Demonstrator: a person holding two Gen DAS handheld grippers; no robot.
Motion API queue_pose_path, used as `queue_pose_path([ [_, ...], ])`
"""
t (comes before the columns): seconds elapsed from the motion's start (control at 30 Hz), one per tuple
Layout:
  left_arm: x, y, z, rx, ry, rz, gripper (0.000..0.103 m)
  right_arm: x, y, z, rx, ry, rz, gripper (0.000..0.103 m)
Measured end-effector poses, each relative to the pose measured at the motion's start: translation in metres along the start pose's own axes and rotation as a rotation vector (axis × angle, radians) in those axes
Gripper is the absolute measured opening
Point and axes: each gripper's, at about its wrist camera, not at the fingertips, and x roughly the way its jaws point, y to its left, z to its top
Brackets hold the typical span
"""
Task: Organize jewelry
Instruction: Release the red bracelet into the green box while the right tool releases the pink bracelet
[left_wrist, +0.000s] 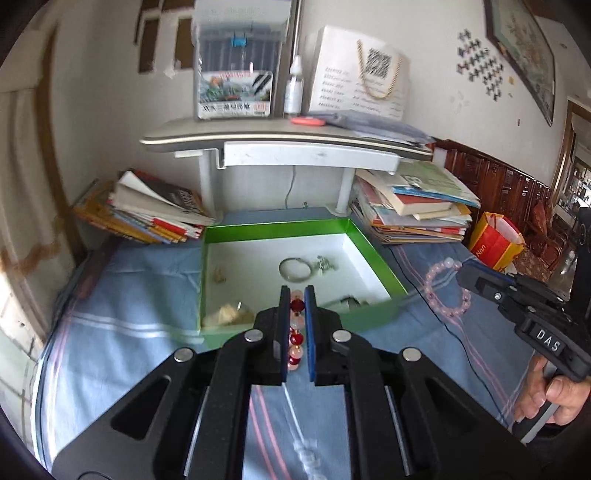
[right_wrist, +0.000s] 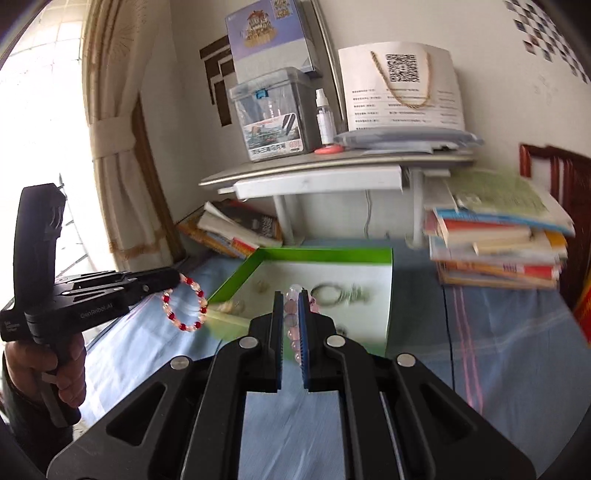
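Note:
My left gripper (left_wrist: 297, 291) is shut on a red and pale pink bead bracelet (left_wrist: 296, 332), held above the blue cloth just in front of the green-rimmed white box (left_wrist: 364, 240). The same bracelet (right_wrist: 184, 306) hangs from the left gripper (right_wrist: 176, 277) in the right wrist view. My right gripper (right_wrist: 291, 295) is shut on a pale pink bead bracelet (right_wrist: 291, 314), near the box (right_wrist: 384, 291); this bracelet (left_wrist: 443, 288) also shows hanging from the right gripper (left_wrist: 460, 273) in the left wrist view. The box holds a silver bangle (left_wrist: 294, 268) and small trinkets.
Book stacks lie left (left_wrist: 147, 214) and right (left_wrist: 413, 206) behind the box. A grey shelf (left_wrist: 288, 142) stands over the back, carrying a plastic case, a bottle and a paper bag. A black cable (left_wrist: 436, 306) runs over the blue cloth (left_wrist: 129, 295).

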Motion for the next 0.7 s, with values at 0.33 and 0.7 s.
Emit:
queue_pose_path([
  [0.33, 0.146, 0.043, 0.044, -0.036, 0.147, 0.093, 0.008, 0.159, -0.068, 0.024, 0.030, 0.186, -0.099, 0.008],
  [0.7, 0.153, 0.054, 0.040, 0.016, 0.008, 0.231, 0.090, 0.138, -0.084, 0.025, 0.064, 0.047, -0.161, 0.064],
])
